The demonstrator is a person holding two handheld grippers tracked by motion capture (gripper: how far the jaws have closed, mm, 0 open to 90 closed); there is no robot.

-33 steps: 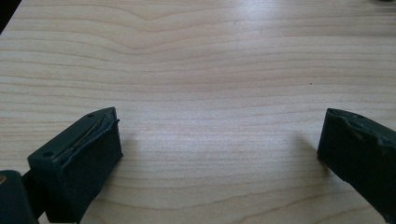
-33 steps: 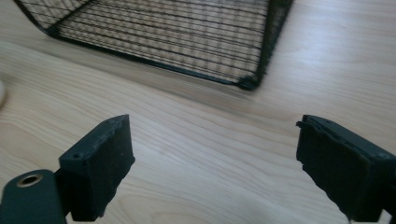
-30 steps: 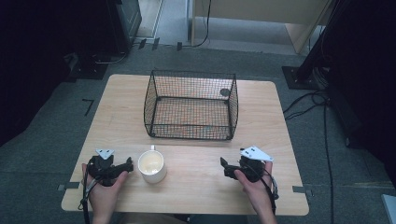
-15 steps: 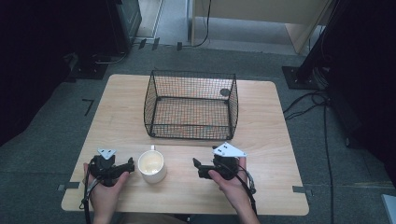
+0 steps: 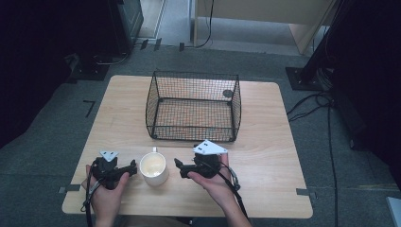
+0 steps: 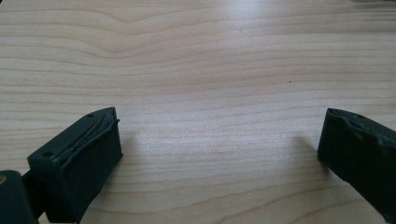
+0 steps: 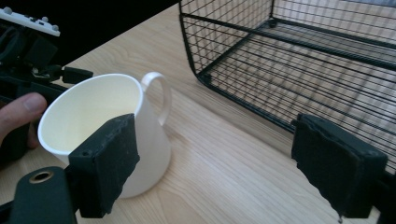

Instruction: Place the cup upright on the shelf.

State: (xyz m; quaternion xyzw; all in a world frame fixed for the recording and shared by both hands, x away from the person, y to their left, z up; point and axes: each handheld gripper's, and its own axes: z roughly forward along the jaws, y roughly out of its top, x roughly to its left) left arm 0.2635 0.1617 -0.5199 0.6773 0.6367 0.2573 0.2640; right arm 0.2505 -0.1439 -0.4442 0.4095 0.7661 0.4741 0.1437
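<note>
Biggest thing here is the light wooden table (image 5: 265, 142), sitting on grey carpet. Toward its far side, roughly in the middle, there's a black wire basket (image 5: 193, 106), open on top, with a small dark round thing (image 5: 227, 93) at its far right corner; can't tell what that is. Near the front edge, a bit left of centre, stands a white mug (image 5: 153, 168), upright, handle pointing toward the basket, nothing visible inside.

The right gripper (image 5: 178, 165) is just to the right of the mug, jaws spread wide. In the right gripper view the mug sits beside one jaw, not between them, so nothing's pinched. The left gripper (image 5: 133, 166) is just left of the mug, jaws spread too, with bare wood between them.
</note>
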